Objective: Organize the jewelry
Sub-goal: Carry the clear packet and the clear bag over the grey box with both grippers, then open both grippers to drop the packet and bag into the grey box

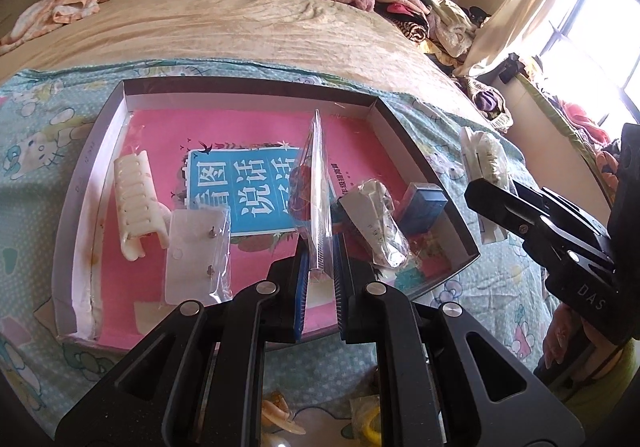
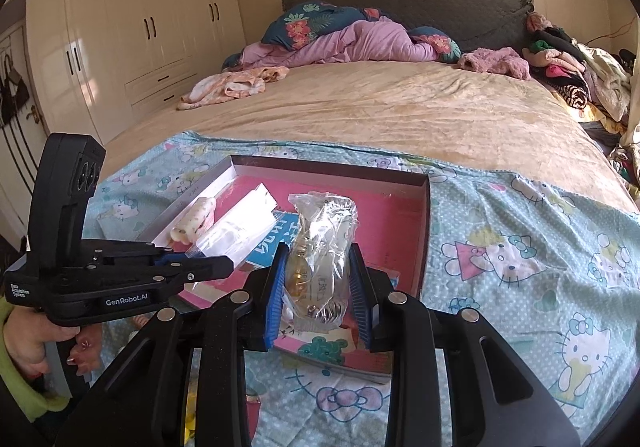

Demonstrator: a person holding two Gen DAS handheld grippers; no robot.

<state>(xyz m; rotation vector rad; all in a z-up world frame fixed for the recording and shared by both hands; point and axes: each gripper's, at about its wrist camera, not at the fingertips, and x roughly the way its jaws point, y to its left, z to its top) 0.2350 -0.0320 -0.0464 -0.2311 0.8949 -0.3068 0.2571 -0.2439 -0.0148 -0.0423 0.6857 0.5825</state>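
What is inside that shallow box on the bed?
The box holds a pink book lining its bottom, a cream hair claw, an earring card, a blue block and bagged pieces. Under the book is hidden.

One shallow grey cardboard box lid (image 1: 86, 163) holds one pink picture book (image 1: 360, 151), one cream plastic hair claw (image 1: 134, 203), one blue rectangular box (image 1: 424, 207) and four clear plastic jewelry packets. Two black grippers.
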